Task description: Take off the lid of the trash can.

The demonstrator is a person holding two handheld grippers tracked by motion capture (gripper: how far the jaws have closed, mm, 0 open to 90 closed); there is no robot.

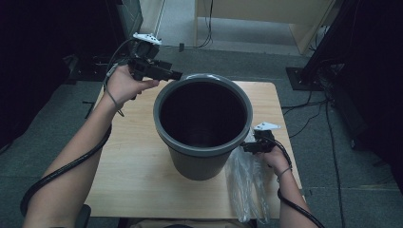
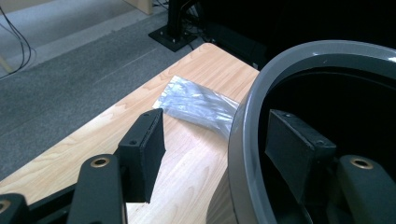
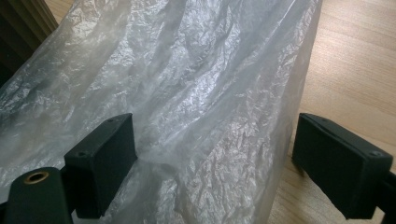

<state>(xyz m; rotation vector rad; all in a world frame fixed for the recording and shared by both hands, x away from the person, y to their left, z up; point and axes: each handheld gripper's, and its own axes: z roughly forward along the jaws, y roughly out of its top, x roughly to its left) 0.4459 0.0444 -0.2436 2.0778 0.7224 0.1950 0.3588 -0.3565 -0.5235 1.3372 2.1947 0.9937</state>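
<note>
1. The bin (image 1: 203, 124) is a dark grey round plastic tub with a thick rolled rim. It stands upright and empty, mouth up, near the middle of the table.
2. The plastic bag (image 1: 244, 183) is clear, crinkled and flattened. It lies on the table just beside the bin's base.

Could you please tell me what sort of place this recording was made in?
Probably a lab or workshop room set up for recording: a small wooden table stands on grey carpet, loose cables run across the floor, and dark equipment stands flank it.
</note>
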